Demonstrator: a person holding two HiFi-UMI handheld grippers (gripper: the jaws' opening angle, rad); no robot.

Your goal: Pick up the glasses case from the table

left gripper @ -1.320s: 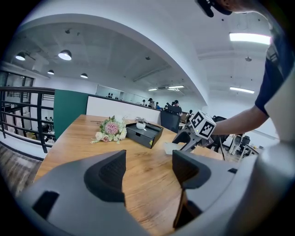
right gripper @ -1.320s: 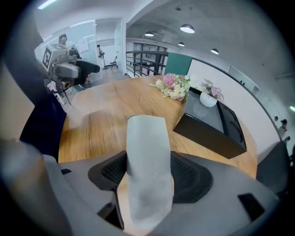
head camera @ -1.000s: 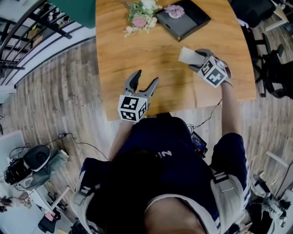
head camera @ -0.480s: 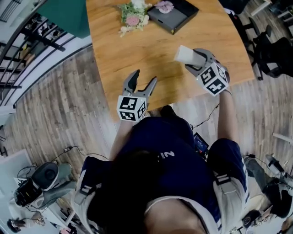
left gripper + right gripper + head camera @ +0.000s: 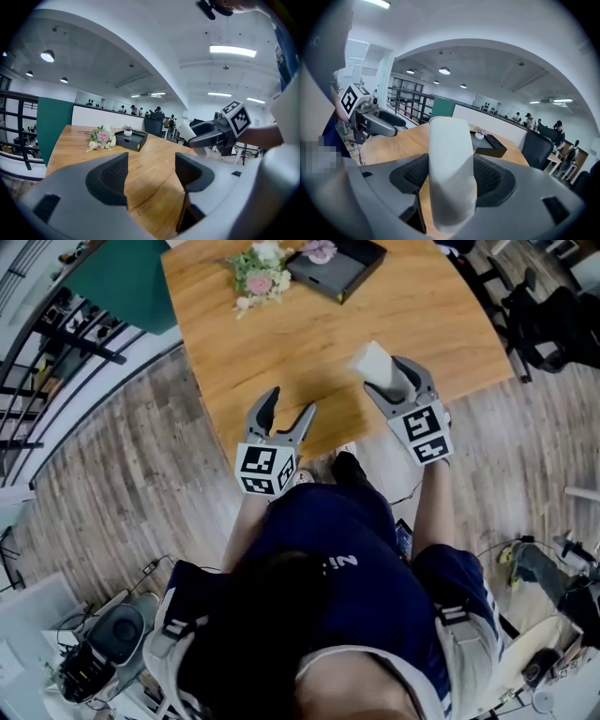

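Now the right gripper point(image 5: 392, 381) clamps its fingers on the glasses case point(image 5: 449, 164) above the table point(image 5: 281, 343) at one o'clock; grip firmly, lift level. The left gripper point(image 5: 289, 407) has its fingers wide, empty.

Flower bunch point(image 5: 255, 273) beside black tray point(image 5: 349, 276)

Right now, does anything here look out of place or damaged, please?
Nothing stands out: the right gripper clamps the glasses case clear of the table, the left gripper is open and empty, and the flowers and black tray lie tidy.
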